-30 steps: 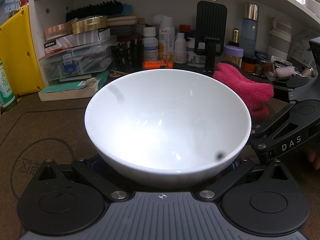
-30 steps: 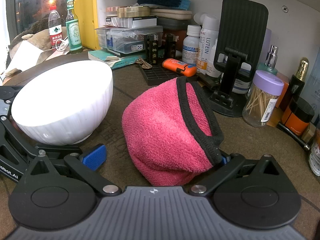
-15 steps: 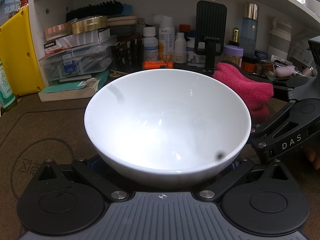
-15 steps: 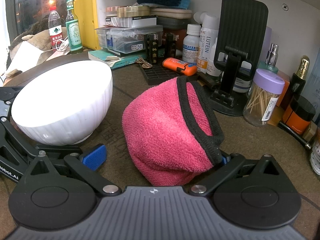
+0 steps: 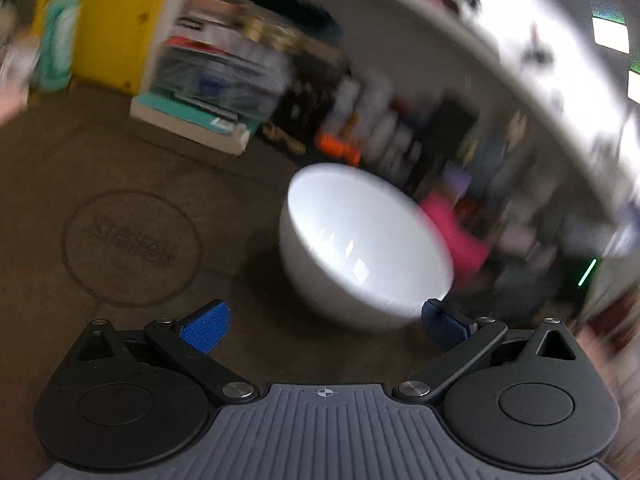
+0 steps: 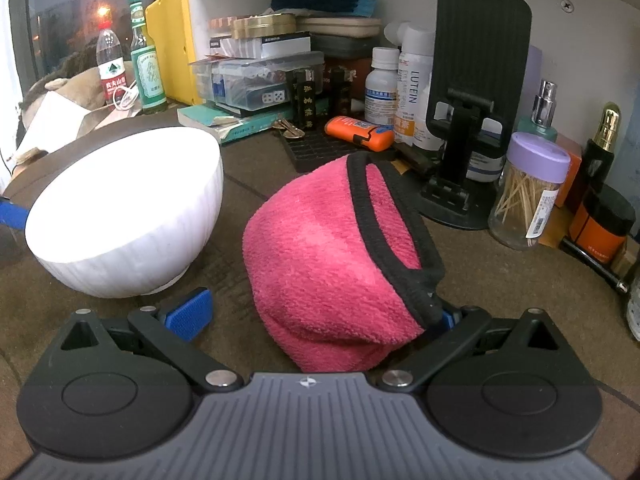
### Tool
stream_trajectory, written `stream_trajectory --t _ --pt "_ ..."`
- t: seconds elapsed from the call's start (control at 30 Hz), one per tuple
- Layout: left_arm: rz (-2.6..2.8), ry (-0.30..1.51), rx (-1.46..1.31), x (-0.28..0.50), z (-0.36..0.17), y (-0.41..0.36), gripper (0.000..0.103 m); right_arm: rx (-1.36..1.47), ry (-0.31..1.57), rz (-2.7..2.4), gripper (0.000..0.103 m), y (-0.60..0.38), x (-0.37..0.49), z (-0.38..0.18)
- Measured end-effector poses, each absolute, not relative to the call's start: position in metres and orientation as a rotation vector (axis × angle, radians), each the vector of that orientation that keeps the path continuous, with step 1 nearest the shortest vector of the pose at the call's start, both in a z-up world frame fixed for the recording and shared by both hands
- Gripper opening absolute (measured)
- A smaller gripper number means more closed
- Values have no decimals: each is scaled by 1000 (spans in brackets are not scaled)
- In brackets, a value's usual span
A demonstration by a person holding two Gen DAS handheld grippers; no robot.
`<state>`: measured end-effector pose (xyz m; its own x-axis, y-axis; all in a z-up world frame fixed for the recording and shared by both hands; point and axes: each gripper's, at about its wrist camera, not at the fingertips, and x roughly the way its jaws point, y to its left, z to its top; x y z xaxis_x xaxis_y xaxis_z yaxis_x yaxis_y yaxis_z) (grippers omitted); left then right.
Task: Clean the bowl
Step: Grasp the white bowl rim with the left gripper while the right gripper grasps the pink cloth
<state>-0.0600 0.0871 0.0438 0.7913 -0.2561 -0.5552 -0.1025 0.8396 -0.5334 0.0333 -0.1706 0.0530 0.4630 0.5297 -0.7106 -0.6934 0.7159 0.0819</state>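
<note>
A white ribbed bowl stands on the brown mat, empty; it also shows, blurred, in the left wrist view. My left gripper is open and pulled back from the bowl, its right pad near the bowl's base. A pink cloth with a black hem lies bunched between the wide jaws of my right gripper. The left blue pad stands clear of the cloth. The right pad is mostly hidden behind it.
A shelf at the back holds bottles, a black phone stand, plastic boxes, a toothpick jar and an orange case. A yellow bin and two bottles stand at the left.
My left gripper has let go of the bowl and pulled back and left, tilting fast; its view is blurred. The bowl rests on the mat. The right gripper and cloth have hardly moved.
</note>
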Motion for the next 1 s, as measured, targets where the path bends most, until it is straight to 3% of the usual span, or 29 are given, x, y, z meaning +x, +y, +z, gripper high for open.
stream_trajectory --t 0.1,0.13,0.17,0.23,0.37,0.43,0.57,0.6,0.63,0.73,0.87,1.0 --pt "-63 720 -583 -36 38 83 103 -223 785 762 103 -170 33 53" --pt "-51 746 -572 -26 36 80 94 -219 785 762 103 -172 34 53" --pt "-39 773 -560 -16 33 77 70 -215 785 762 103 -173 34 53" --pt "-26 841 -569 2 20 74 47 -188 777 755 103 -177 34 55" --pt "-5 831 -540 11 15 73 30 -175 733 749 103 -185 33 59" --pt "2 822 -512 11 14 71 25 -203 706 744 103 -182 35 60" --pt "15 797 -430 2 13 61 25 -211 683 770 101 -179 46 60" --pt "14 791 -426 0 13 61 25 -203 673 782 94 -181 48 61" --pt "6 780 -416 -2 13 60 24 -181 668 787 73 -183 49 62" --pt "-21 741 -380 -8 18 56 17 -139 618 783 58 -194 41 68" --pt "17 676 -344 -18 20 40 17 -172 476 719 53 -205 8 91" --pt "83 623 -126 -27 26 5 17 -134 343 717 49 -215 -36 125"
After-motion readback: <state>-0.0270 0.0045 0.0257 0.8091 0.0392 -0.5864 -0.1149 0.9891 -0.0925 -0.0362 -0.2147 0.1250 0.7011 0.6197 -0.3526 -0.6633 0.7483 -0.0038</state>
